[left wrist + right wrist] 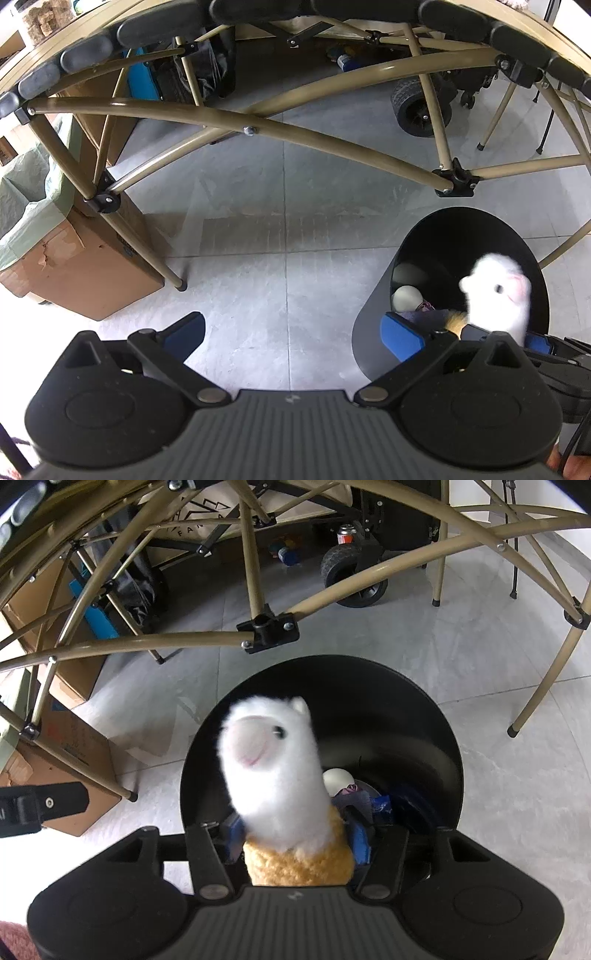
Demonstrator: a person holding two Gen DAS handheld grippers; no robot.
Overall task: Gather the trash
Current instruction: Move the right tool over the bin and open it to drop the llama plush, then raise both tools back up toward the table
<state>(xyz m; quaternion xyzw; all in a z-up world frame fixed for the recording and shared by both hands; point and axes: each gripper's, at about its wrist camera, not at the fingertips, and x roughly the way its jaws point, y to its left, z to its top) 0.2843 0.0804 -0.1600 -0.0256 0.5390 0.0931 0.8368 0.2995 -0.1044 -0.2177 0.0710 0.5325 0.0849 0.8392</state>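
Alpaca plush (275, 771) sat at the centre of the right wrist view, a fuzzy white head and neck rising from a nubbly tan body, clamped at that body between the blue pads (360, 840) of the right gripper (295, 843). It hung over the round mouth of the bin (448, 760), a smooth black tapered bucket filling the middle of the frame. Deep inside, to the right of the plush's neck, lay a pale egg-shaped ball (338, 779), a scrap of purplish crumpled stuff and a blue wrapper (380, 805).

In the left wrist view the same plush (496, 293) showed blurred at lower right, its white head above the bin (373, 332), with the ball (406, 299) visible on the bin's floor. The left gripper (291, 334) held nothing, its blue-tipped fingers (186, 330) spread wide across the lower frame, the right one overlapping the bin's grey outer wall.

Pale grey floor tiles (284, 221) with thin grout lines surrounded the bin. Tan metal tubes of a folding table frame (255, 129), joined by black plastic brackets, arched across the upper frame. A dented cardboard box (88, 266) stood at left, lined with a greenish bag, and a black knobbly wheel (417, 105) showed at upper right.
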